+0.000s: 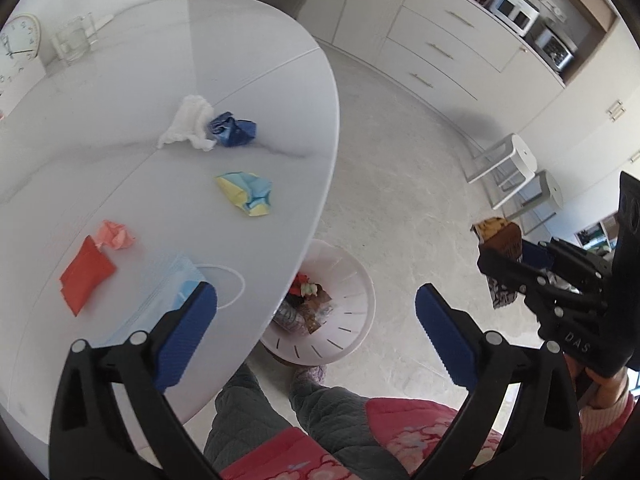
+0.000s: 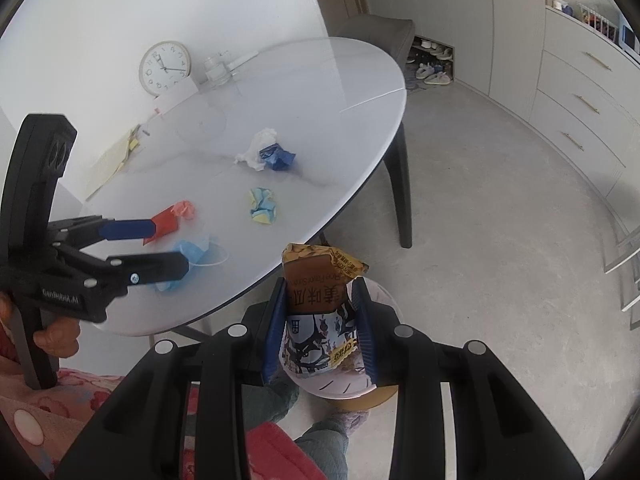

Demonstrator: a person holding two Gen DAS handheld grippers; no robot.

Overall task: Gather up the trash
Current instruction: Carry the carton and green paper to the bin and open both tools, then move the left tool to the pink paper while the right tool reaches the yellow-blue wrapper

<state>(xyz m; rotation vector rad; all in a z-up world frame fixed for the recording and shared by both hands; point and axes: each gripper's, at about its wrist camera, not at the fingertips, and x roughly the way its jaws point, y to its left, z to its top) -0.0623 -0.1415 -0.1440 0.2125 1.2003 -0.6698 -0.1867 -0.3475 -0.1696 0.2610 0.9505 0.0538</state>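
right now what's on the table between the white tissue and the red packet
The yellow-and-blue wrapper and, nearer the red packet, a pink crumpled paper; the left wrist view shows it, past the white tissue.

At the upper left of my right-hand view a round wall clock [image 2: 165, 67] leans against the wall on the white oval table [image 2: 340, 92], a clear glass jar [image 2: 218, 70] just beside it. Yellow papers [image 2: 114, 160] lie near the table's left edge. A grey chair [image 2: 380, 32] stands behind, shoes [image 2: 432, 76] beyond it. In my left-hand view, a microwave [image 1: 514, 10] sits at the upper right, two white stools [image 1: 516, 168] below.
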